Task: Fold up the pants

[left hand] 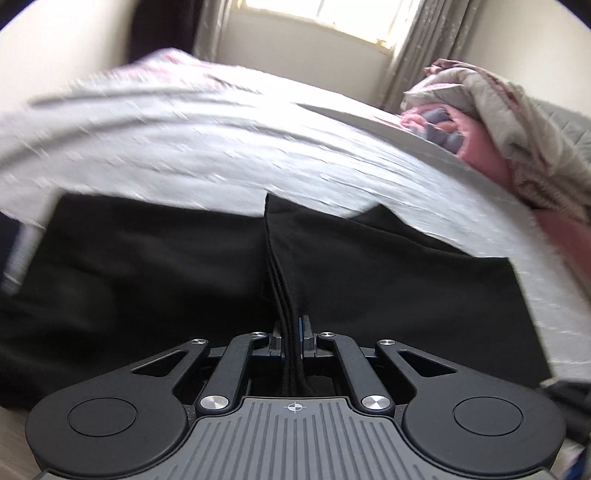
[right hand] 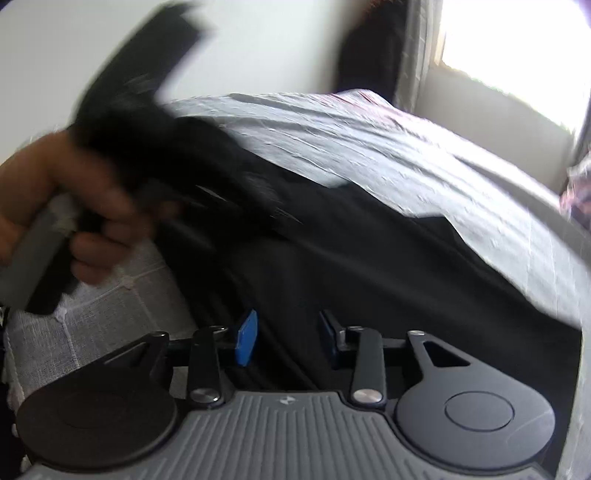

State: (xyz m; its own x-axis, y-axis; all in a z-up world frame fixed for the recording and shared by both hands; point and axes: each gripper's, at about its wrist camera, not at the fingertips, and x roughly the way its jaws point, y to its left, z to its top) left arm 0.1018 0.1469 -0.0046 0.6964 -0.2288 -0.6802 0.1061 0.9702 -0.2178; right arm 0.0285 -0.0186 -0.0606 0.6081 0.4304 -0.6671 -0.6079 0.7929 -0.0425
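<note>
The black pants (left hand: pixel 155 266) lie spread on the near part of a white bed sheet (left hand: pixel 207 147). My left gripper (left hand: pixel 291 332) is shut on a bunched edge of the pants, with several layers of black fabric pinched between its pads. In the right wrist view the pants (right hand: pixel 369 266) stretch from the gripper toward the far left. My right gripper (right hand: pixel 288 332) is open, its blue pads (right hand: pixel 245 338) spread just over the black fabric and holding nothing. The left hand and its gripper (right hand: pixel 122 155) show blurred at upper left, lifting pants fabric.
A heap of pink and beige bedding (left hand: pixel 498 125) lies on the bed at the right. A window (left hand: pixel 325 18) with curtains stands behind the bed. A quilted white cover (right hand: pixel 92 317) hangs over the bed's near side in the right wrist view.
</note>
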